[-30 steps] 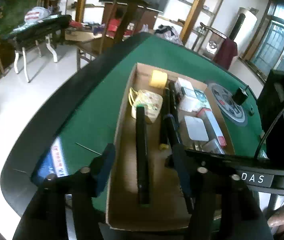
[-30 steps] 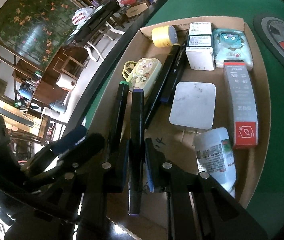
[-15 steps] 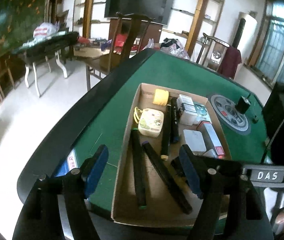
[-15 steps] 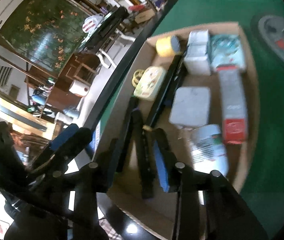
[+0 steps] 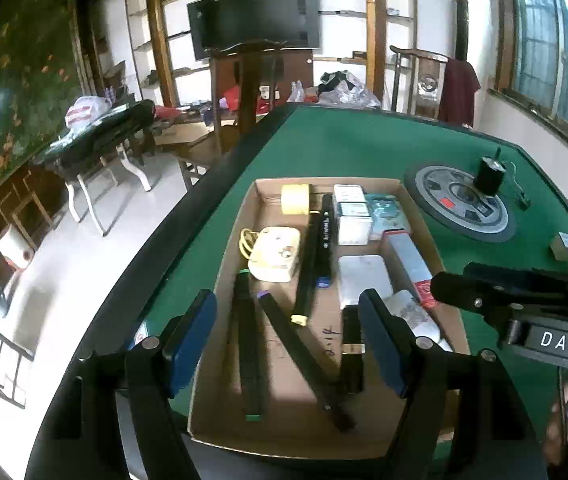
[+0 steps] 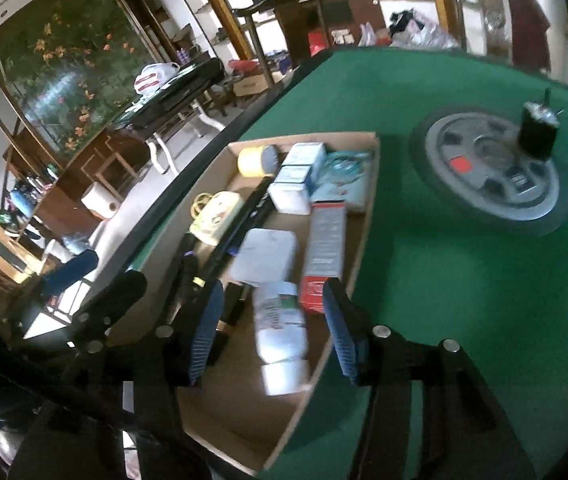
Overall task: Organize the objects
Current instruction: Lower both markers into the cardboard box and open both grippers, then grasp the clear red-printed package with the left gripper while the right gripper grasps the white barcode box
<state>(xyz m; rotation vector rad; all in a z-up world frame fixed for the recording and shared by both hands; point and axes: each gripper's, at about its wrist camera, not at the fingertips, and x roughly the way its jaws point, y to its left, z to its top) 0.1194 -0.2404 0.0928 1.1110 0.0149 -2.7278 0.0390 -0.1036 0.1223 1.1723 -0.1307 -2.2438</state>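
Note:
A shallow cardboard tray (image 5: pixel 220 364) lies on the green table (image 5: pixel 348 148). In it lie several black markers, among them a green-tipped one (image 5: pixel 249 344) and a purple-tipped one (image 5: pixel 304 360) lying slantwise, plus a yellow tape roll (image 5: pixel 295 199), a cream toy case (image 5: pixel 274 254), white boxes (image 5: pixel 350 216), a white pad (image 5: pixel 362 278), a grey-red box (image 5: pixel 410 266) and a white bottle (image 6: pixel 280 322). My left gripper (image 5: pixel 288 344) is open and empty above the tray's near end. My right gripper (image 6: pixel 270 330) is open and empty above the bottle.
A round grey dial (image 5: pixel 462 202) with a black cylinder (image 5: pixel 490 170) on it sits in the table's middle. A small box (image 5: pixel 563 246) lies at the right. Chairs, a side table (image 5: pixel 100 136) and shelves stand beyond the table's left edge.
My right gripper let go of the purple-tipped marker, which now lies slantwise in the tray, then opened, rose and swung right. My left gripper pulled back and up.

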